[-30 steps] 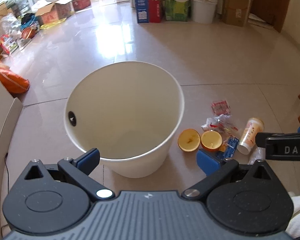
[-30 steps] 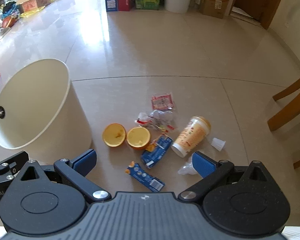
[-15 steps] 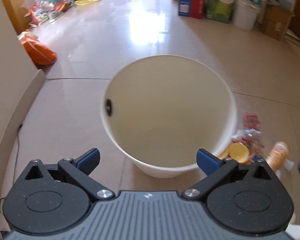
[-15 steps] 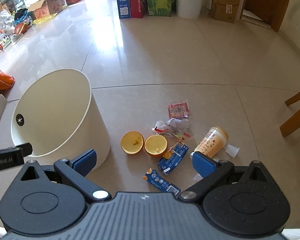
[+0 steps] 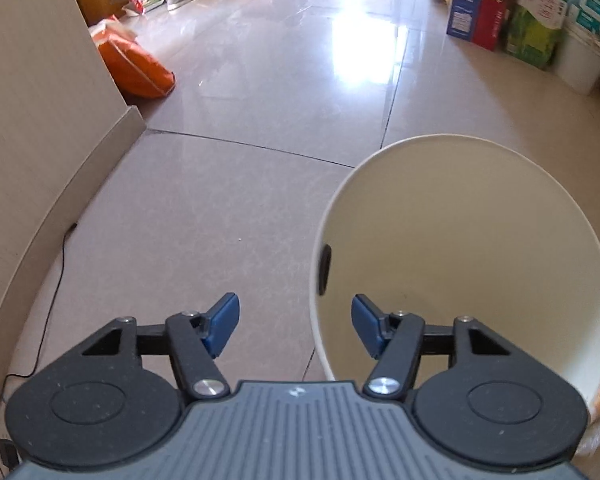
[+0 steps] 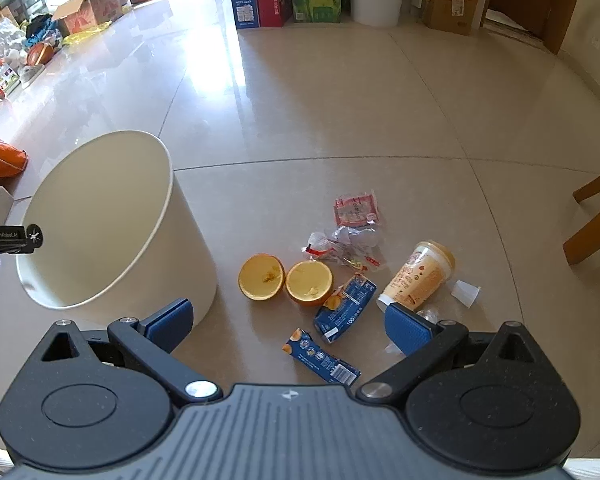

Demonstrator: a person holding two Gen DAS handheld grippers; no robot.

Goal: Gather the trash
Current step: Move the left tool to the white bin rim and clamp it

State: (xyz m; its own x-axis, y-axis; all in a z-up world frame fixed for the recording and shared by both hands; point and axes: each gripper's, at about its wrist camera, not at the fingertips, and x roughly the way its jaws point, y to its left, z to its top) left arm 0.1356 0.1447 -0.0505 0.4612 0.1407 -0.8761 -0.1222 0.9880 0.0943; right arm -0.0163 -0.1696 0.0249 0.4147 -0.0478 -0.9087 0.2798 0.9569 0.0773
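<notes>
The left gripper (image 5: 296, 326) is now at the left rim of the white bin (image 5: 480, 264), not over its middle, and its jaws are closing around that rim.

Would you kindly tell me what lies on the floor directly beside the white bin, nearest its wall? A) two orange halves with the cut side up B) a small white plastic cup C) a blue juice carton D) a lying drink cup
A: in the right wrist view the two orange halves lie cut side up just right of the white bin, closer than any other trash.
</notes>
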